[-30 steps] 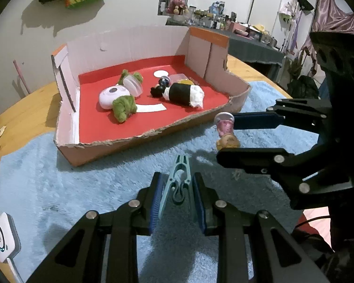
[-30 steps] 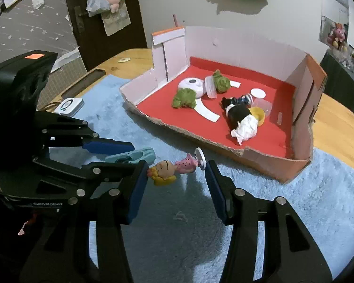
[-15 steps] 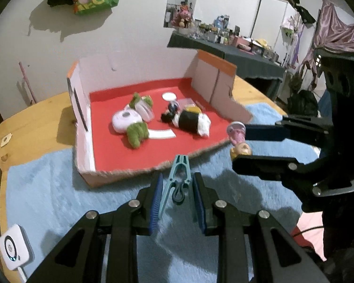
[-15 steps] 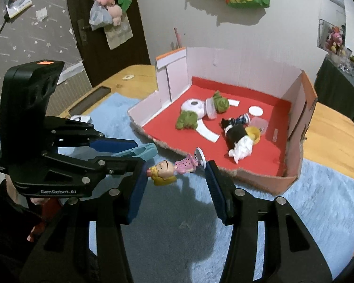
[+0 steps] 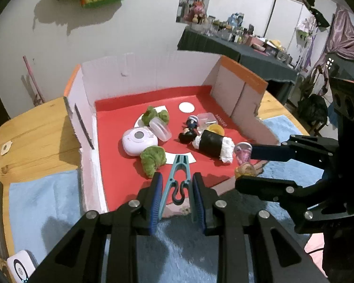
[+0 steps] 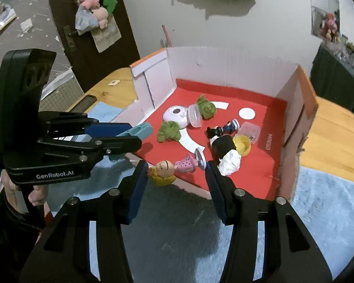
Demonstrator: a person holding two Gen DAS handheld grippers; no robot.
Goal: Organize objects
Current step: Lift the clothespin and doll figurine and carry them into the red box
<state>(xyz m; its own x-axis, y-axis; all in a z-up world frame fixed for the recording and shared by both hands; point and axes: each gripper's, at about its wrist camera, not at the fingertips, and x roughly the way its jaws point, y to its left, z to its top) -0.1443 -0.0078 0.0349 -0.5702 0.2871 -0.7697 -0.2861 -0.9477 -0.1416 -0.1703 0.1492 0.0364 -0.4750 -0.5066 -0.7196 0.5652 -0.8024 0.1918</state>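
Observation:
My left gripper (image 5: 177, 189) is shut on a teal clothespin (image 5: 178, 176) and holds it over the front edge of the red-floored cardboard box (image 5: 120, 188). My right gripper (image 6: 175, 173) is shut on a small doll figurine (image 6: 174, 168) with a yellow-haired head and pink dress, held sideways over the box's front edge (image 6: 191, 188). The figurine also shows in the left wrist view (image 5: 244, 159), and the clothespin in the right wrist view (image 6: 136, 129). The two grippers are side by side.
In the box lie a white round device (image 5: 139, 141), green plush pieces (image 5: 152, 159), a clear lid (image 5: 160, 131), a black-and-white roll toy (image 5: 212, 145), a small dark figure (image 5: 190, 128) and a white disc (image 5: 186, 107). A blue fuzzy mat (image 5: 42, 200) covers the wooden table (image 5: 35, 129).
Both grippers have moved forward and up with their objects, from over the blue mat to over the box's front edge. The box now looks closer.

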